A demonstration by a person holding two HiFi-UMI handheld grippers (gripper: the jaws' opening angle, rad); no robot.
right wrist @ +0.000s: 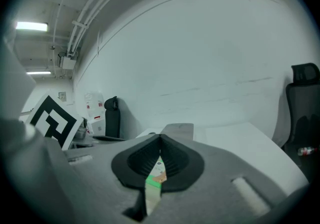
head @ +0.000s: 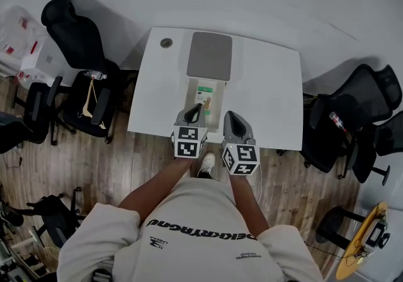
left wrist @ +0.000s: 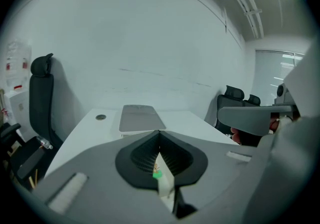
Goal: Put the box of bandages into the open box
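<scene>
With the box of bandages (head: 205,92) already lying inside the open box (head: 191,95) on the table (head: 271,85), the left gripper (head: 199,109) and right gripper (head: 230,115) are hovering at its near end, jaws pinched together and apparently empty, so they are probably only needing to draw back.

One overhead, two low over table (head: 271,85)

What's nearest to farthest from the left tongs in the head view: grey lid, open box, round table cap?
1. open box, right by the tips of the left tongs.
2. grey lid, just behind the box.
3. round table cap, at the table's far left corner.
</scene>
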